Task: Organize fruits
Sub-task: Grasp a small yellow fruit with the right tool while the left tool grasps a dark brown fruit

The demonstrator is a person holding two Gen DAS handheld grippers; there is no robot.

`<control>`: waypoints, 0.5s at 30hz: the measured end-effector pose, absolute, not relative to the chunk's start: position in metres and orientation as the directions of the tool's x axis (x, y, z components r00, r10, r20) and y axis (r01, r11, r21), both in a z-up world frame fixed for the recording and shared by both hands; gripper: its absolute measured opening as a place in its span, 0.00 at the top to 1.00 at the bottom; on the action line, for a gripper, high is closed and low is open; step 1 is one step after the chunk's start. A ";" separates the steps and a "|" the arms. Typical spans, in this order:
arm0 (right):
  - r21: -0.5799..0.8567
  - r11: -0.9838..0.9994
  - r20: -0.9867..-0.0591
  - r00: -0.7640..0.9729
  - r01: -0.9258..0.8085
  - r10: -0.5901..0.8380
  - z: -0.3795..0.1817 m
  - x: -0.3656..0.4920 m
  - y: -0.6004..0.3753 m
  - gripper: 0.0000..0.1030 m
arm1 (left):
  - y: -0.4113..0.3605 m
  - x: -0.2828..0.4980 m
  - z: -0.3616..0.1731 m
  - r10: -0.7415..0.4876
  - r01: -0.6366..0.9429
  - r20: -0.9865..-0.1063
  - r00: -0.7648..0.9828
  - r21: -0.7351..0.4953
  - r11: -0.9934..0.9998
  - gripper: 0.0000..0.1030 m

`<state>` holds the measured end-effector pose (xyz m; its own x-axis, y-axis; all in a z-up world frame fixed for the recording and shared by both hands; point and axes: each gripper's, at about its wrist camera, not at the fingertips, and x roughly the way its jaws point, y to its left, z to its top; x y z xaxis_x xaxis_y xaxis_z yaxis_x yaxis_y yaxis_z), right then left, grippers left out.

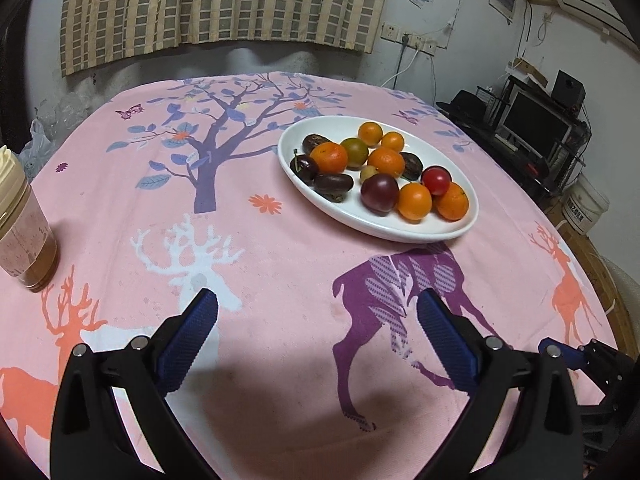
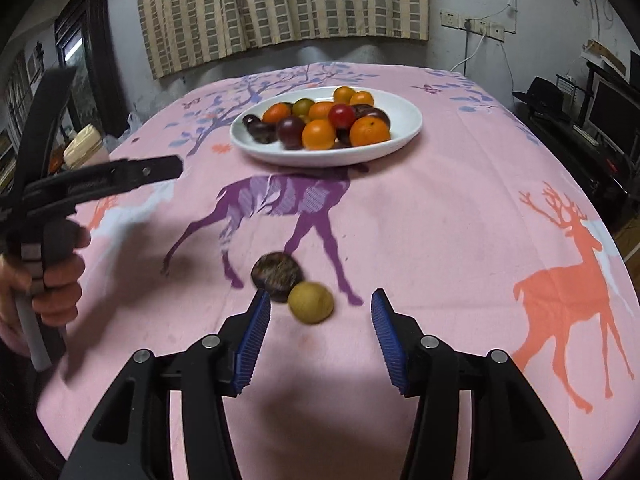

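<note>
Right tongs (image 2: 320, 312) gape over two loose fruits (image 2: 292, 286) amid open tablecloth (image 2: 440, 240).

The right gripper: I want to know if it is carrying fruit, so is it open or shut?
Open. The right gripper has its blue pads apart with nothing pressed between them; the yellow-green fruit lies on the tablecloth.
</note>
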<state>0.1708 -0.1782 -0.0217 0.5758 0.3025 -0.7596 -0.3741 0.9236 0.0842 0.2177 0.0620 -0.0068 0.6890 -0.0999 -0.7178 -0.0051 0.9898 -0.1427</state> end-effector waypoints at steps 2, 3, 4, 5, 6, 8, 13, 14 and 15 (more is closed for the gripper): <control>0.078 0.923 -0.769 0.567 -0.376 0.296 -0.023 0.171 -0.176 0.49 | 0.060 0.217 -0.008 -0.101 -0.002 -0.722 0.684 -0.141 0.990 0.05; 0.077 0.924 -0.773 0.563 -0.376 0.293 -0.024 0.172 -0.174 0.49 | 0.060 0.217 -0.009 -0.101 -0.003 -0.724 0.682 -0.140 0.990 0.05; 0.071 0.924 -0.782 0.555 -0.375 0.285 -0.025 0.175 -0.173 0.49 | 0.060 0.217 -0.010 -0.099 -0.004 -0.726 0.680 -0.140 0.990 0.05; 0.064 0.925 -0.788 0.550 -0.374 0.276 -0.026 0.176 -0.172 0.49 | 0.060 0.217 -0.011 -0.097 -0.006 -0.728 0.679 -0.138 0.990 0.05; 0.055 0.926 -0.795 0.544 -0.374 0.267 -0.028 0.178 -0.170 0.49 | 0.060 0.217 -0.011 -0.096 -0.007 -0.730 0.676 -0.137 0.991 0.05; 0.046 0.926 -0.810 0.528 -0.374 0.253 -0.031 0.183 -0.168 0.50 | 0.060 0.218 -0.012 -0.097 -0.006 -0.735 0.671 -0.137 0.991 0.05; 0.034 0.924 -0.828 0.507 -0.382 0.240 -0.036 0.190 -0.164 0.54 | 0.058 0.218 -0.013 -0.106 0.004 -0.739 0.665 -0.138 0.990 0.05; 0.026 0.921 -0.829 0.506 -0.389 0.237 -0.036 0.191 -0.162 0.56 | 0.057 0.219 -0.013 -0.106 0.005 -0.740 0.664 -0.136 0.991 0.05; 0.018 0.918 -0.830 0.506 -0.396 0.234 -0.037 0.192 -0.161 0.57 | 0.056 0.219 -0.014 -0.105 0.007 -0.743 0.661 -0.133 0.991 0.05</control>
